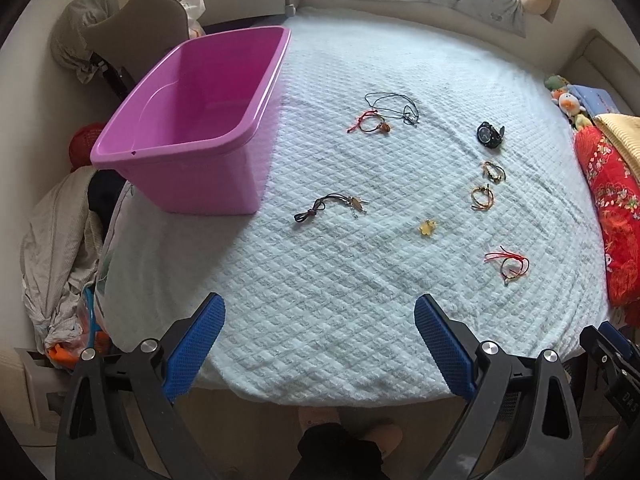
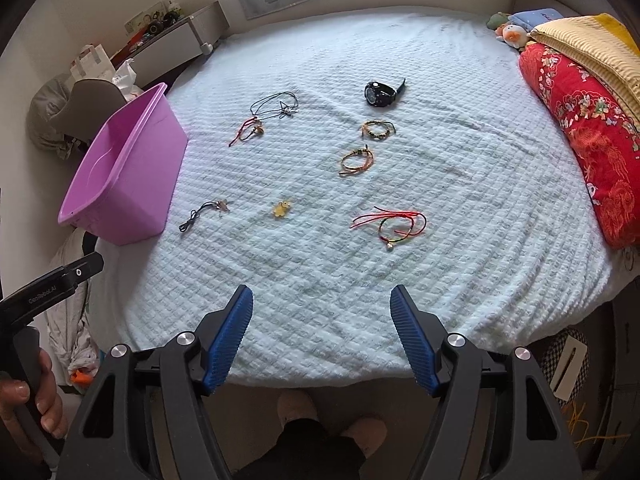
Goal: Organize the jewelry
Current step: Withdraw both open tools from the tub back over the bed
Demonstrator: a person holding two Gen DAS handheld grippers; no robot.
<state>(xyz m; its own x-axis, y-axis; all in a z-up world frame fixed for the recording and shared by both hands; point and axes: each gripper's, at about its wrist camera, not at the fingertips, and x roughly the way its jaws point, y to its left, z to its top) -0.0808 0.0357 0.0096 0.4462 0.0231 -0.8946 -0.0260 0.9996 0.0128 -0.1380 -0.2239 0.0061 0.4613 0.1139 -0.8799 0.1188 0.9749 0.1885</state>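
Left wrist view: the left gripper [image 1: 320,344], its blue ribbed pads spread wide with nothing between them, hangs over the near edge of a bed covered in a pale blue quilted blanket [image 1: 360,300]. An empty magenta plastic storage bin [image 1: 192,120] sits on the blanket at upper left of the frame. Jewelry lies scattered to its right: a dark cord necklace with a metal pendant [image 1: 394,109], a red string bracelet with a brown bead [image 1: 370,123] touching it, a black wristwatch [image 1: 490,135], a dark braided bracelet [image 1: 494,171], an orange braided bracelet [image 1: 482,197], a dark cord with a small charm [image 1: 330,207] near the bin's front wall, a small yellow flower-shaped charm [image 1: 427,227] at centre, and a tangle of red string bracelets [image 1: 507,264] at right. A red floral quilt [image 1: 612,216] lies folded at the right edge.

Right wrist view: the right gripper [image 2: 322,332] is likewise released and empty above the blanket's near edge, the red strings closest ahead of it. At lower left of that frame a hand [image 2: 32,404] grips the black handle of the other tool. Slippered feet [image 2: 332,416] show on the floor at bottom centre.
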